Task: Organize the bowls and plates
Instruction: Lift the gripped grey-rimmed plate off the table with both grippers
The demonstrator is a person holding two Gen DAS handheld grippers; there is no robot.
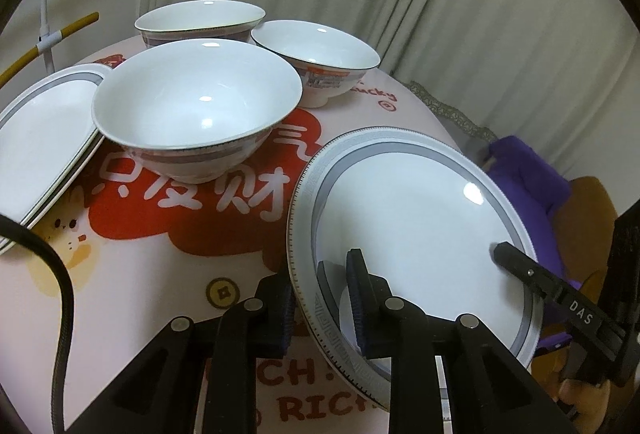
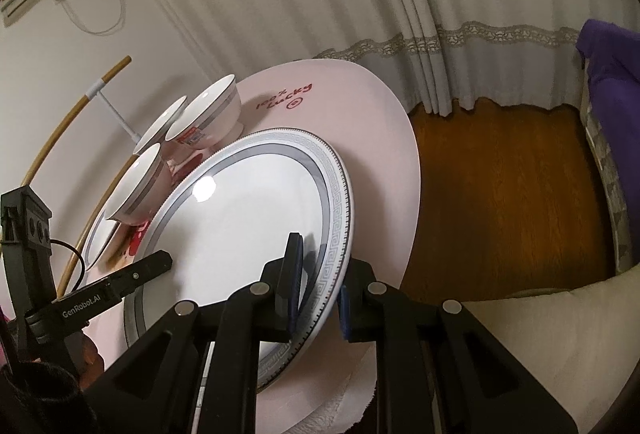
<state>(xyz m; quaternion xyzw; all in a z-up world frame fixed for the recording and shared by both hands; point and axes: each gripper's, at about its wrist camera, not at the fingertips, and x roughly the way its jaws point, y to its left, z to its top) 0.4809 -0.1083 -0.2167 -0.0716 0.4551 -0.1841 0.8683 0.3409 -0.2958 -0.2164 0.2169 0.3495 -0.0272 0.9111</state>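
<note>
A white plate point(image 1: 408, 218) with a grey patterned band is tilted above the pink tablecloth, held from both sides. My left gripper point(image 1: 320, 274) is shut on its near left rim, one pad under and one on top. My right gripper point(image 2: 320, 266) is shut on the opposite rim of the plate point(image 2: 248, 218); one of its fingers point(image 1: 516, 260) shows in the left wrist view. Three white bowls stand behind: a near one point(image 1: 196, 106), one to its right point(image 1: 316, 50) and a far one point(image 1: 200, 18). A stack of matching plates point(image 1: 40, 138) lies at the left.
The round table point(image 1: 160, 274) carries a pink cloth with red print; its edge point(image 2: 412, 170) drops to a wooden floor point(image 2: 500, 194). A white and yellow rack point(image 1: 48, 38) stands behind the plate stack. Curtains hang behind; a purple cloth point(image 2: 608, 82) lies at the right.
</note>
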